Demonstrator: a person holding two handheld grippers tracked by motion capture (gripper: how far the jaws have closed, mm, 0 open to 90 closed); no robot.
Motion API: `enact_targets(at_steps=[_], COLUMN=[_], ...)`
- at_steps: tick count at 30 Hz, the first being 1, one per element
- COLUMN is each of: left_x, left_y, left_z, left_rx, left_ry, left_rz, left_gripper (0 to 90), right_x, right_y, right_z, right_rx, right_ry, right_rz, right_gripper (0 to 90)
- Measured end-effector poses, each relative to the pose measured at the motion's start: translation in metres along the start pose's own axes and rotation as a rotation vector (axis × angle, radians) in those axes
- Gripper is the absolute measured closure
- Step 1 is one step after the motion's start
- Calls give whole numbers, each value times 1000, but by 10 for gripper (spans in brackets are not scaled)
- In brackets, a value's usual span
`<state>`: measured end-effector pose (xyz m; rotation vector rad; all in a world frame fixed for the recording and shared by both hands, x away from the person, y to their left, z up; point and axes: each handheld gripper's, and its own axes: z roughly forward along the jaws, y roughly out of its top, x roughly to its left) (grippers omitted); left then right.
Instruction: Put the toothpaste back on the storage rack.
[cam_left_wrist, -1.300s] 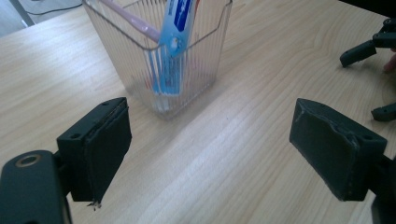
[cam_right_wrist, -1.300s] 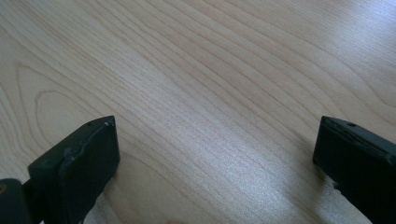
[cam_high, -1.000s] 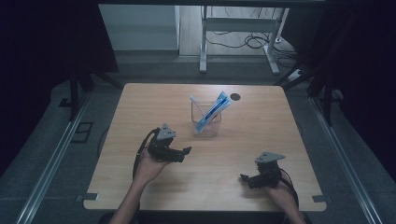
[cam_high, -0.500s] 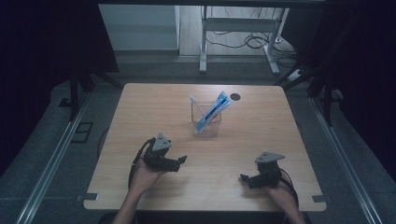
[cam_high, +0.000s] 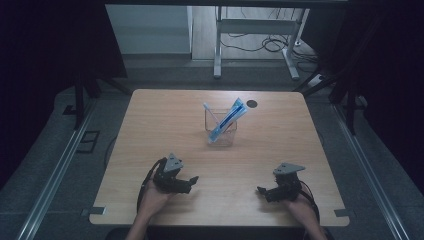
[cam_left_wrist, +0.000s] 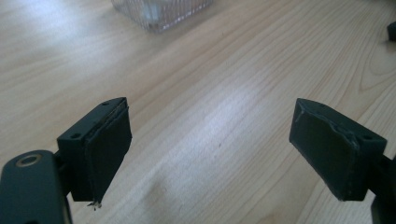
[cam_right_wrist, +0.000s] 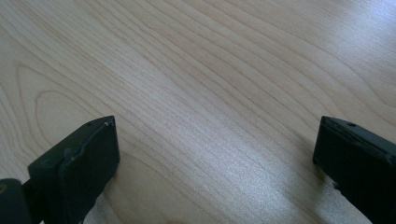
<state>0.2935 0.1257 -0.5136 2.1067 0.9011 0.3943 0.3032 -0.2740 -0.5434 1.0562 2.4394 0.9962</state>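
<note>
A clear plastic cup (cam_high: 220, 131) stands near the middle of the wooden table (cam_high: 150, 125), holding a blue and white tube (cam_high: 227, 119) and a thin white stick that lean out of it. My left gripper (cam_high: 192, 182) rests low at the front left, open, nothing between its jaws. Its own view has the cup's ribbed base (cam_left_wrist: 159, 11) at the top, beyond its fingers (cam_left_wrist: 105, 149). My right gripper (cam_high: 262, 191) lies at the front right, open and empty. In the right gripper view, the gripper (cam_right_wrist: 212, 168) has only bare wood between its jaws.
A small dark round hole (cam_high: 252, 104) sits in the tabletop behind the cup. Beyond the far edge stand a metal desk frame (cam_high: 255, 30) and cables on the floor. Dark curtains flank both sides.
My left gripper has drawn back toward the front edge and sunk lower onto the table. The right gripper has stayed in place.
</note>
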Motion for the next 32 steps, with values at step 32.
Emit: enact_targets(at_steps=[32], left_x=[-12], left_y=[-24], left_z=[18], left_rx=[122], left_ry=[22], left_rz=[-26], left_gripper=[131], right_x=[0], right_y=[0], right_z=[0], right_rx=[-3], right_ry=[0], right_rz=[1], right_gripper=[2])
